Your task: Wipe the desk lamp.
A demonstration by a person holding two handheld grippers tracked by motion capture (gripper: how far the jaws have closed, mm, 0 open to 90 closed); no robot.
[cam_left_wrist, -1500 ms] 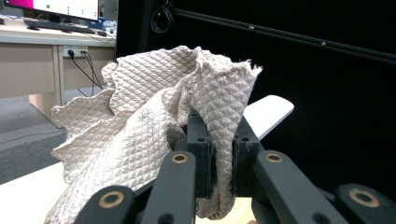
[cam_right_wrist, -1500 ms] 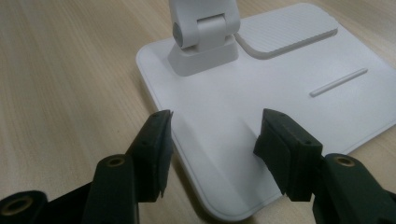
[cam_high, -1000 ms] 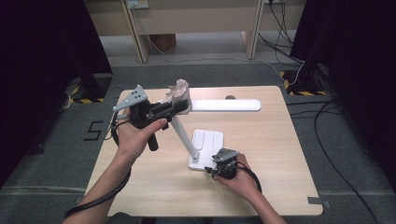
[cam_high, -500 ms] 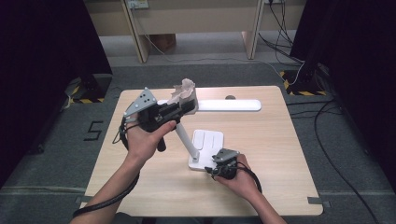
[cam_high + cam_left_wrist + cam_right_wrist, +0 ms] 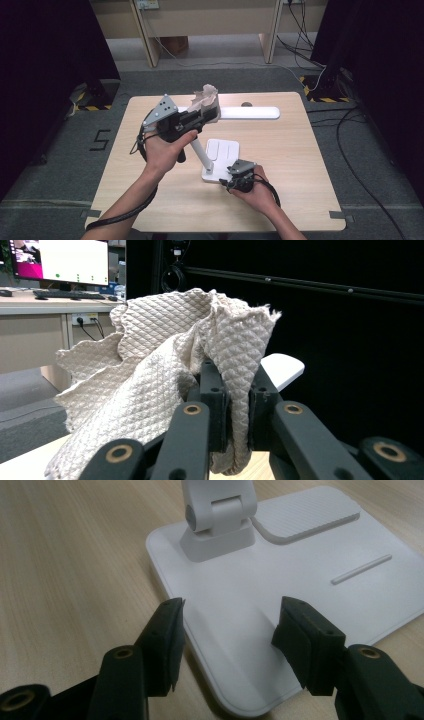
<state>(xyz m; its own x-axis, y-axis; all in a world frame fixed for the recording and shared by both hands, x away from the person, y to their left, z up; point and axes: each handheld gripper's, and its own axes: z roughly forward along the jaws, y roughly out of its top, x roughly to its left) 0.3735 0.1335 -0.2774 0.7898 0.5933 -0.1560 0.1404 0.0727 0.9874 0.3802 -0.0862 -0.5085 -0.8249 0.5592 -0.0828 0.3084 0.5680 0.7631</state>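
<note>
A white desk lamp stands mid-table, with a flat base [image 5: 223,149], a slanted arm [image 5: 199,148] and a long head bar [image 5: 250,113]. My left gripper [image 5: 212,112] is shut on a beige quilted cloth [image 5: 205,97], held at the left end of the head bar. In the left gripper view the cloth [image 5: 160,350] is bunched between the jaws [image 5: 239,385], with the tip of the head bar [image 5: 282,367] behind it. My right gripper [image 5: 229,180] is at the near corner of the base. Its jaws [image 5: 227,610] stand open astride that corner of the base [image 5: 300,580], not pinching it.
The light wooden table [image 5: 300,165] has bare room at right and front left. A small dark round mark [image 5: 246,104] lies behind the lamp head. Cables [image 5: 350,150] run over the grey floor at right, and desk legs [image 5: 145,30] stand beyond the table.
My left gripper has carried the cloth to the right along the lamp head. The right gripper and the lamp base have stayed where they were.
</note>
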